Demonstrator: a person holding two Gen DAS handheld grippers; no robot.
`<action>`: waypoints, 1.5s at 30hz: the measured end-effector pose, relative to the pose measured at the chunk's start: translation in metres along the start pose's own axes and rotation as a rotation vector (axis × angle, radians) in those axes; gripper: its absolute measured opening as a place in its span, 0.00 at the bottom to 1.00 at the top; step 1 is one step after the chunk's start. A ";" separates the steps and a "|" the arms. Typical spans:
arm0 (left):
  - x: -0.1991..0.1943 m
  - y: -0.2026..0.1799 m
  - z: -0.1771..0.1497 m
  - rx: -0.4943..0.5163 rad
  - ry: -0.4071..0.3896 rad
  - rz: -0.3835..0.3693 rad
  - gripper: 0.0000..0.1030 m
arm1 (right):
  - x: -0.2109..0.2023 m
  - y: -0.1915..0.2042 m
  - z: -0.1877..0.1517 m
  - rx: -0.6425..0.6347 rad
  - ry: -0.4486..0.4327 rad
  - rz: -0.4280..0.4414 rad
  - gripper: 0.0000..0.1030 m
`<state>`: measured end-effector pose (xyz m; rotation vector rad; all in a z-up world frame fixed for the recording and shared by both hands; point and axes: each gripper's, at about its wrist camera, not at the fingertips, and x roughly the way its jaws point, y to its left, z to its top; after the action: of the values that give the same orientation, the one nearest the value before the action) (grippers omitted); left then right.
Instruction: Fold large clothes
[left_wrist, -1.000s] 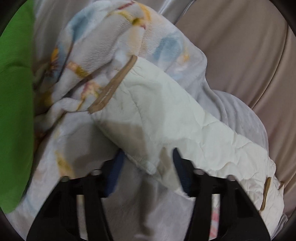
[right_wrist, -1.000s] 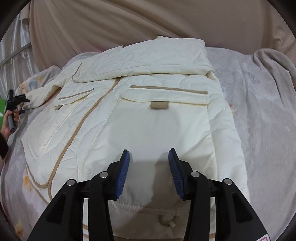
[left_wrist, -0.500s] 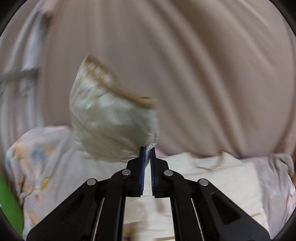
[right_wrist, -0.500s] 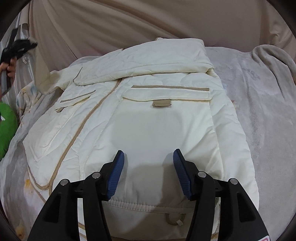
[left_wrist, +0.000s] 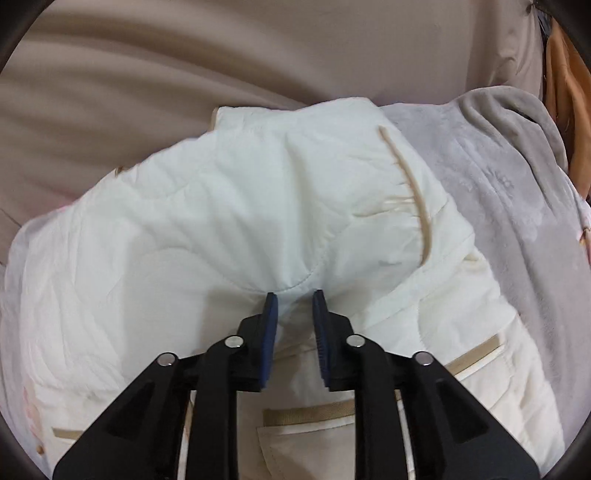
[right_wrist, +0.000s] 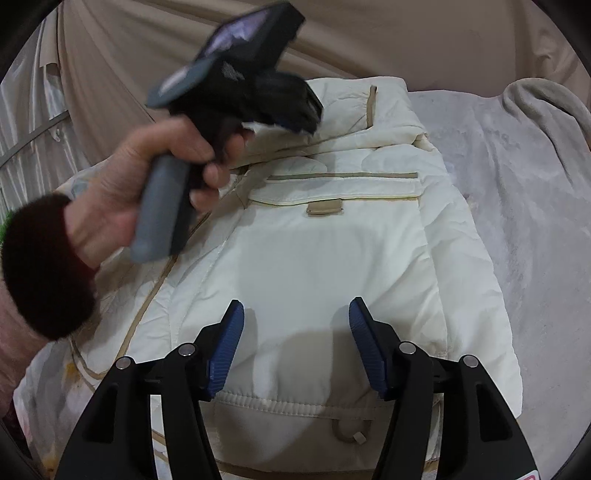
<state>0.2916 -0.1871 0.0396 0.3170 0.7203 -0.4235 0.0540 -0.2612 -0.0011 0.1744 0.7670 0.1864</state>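
A cream padded jacket (right_wrist: 332, 266) with tan trim lies on the bed, front up, hem towards me. Its left sleeve (left_wrist: 258, 206) is laid across the chest, tan cuff (left_wrist: 410, 192) at the right. My left gripper (left_wrist: 293, 299) hovers right at the sleeve with its jaws partly apart and nothing clearly between them. It also shows in the right wrist view (right_wrist: 295, 110), held in a hand over the jacket's upper chest. My right gripper (right_wrist: 295, 314) is open and empty, just above the jacket's lower front.
A grey fleece blanket (right_wrist: 517, 192) covers the bed to the right of the jacket. A beige curtain (right_wrist: 388, 33) hangs behind. A patterned blanket (right_wrist: 55, 384) lies at the left. The person's hand and dark sleeve cuff (right_wrist: 48, 269) are at the left.
My left gripper shut on the sleeve, lifted it, carried it right over the jacket's chest, and its jaws have parted there. My right gripper opened wider and stayed over the hem.
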 end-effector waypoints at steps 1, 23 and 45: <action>-0.007 0.006 -0.003 -0.005 -0.014 -0.017 0.40 | 0.000 0.000 0.000 0.001 -0.001 0.001 0.59; -0.060 0.276 -0.118 -0.221 0.035 0.260 0.87 | 0.053 -0.056 0.174 0.242 -0.044 0.011 0.64; -0.009 0.305 -0.107 -0.318 0.100 0.375 0.14 | 0.115 -0.042 0.220 0.107 -0.082 -0.105 0.07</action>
<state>0.3709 0.1253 0.0108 0.1676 0.7936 0.0647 0.2938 -0.2949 0.0676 0.2414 0.7032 0.0386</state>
